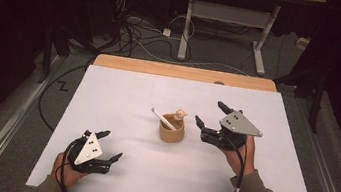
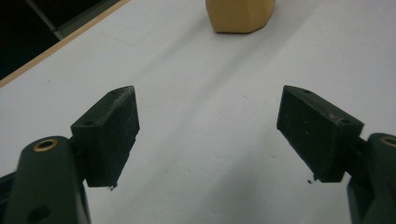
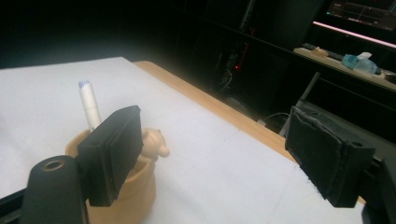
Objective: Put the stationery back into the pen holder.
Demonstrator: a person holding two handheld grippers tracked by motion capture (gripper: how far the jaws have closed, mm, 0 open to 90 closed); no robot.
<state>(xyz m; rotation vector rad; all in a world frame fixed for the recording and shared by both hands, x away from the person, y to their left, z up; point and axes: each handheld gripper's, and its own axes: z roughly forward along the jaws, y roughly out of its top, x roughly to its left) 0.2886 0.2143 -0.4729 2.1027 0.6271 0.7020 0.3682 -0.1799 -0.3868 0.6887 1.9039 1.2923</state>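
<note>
From the high view, a tan cup [image 1: 171, 130] stands mid-tabletop [image 1: 123, 94] holding a white pen [image 1: 163, 120], the released right claw [image 1: 209, 114] just beside it and the released left claw [image 1: 110, 144] well apart, nearer the person. The left gripper view shows the cup's faceted base [image 2: 240, 16] ahead between spread jaws. In the right gripper view the pen [image 3: 89, 104] leans blue-tipped beside a small figure [image 3: 154, 143] on the rim, so the approach seems underway; next, the jaws must close around the pen.

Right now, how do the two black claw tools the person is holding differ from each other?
The left gripper sits low near the table's front edge, far from the tan cup; the right gripper is farther up the table, right beside the cup. The left gripper's grey plate looks smaller and narrower than the right gripper's plate. Shared: both are black, held by a hand, with jaws spread open and nothing between them.
</note>
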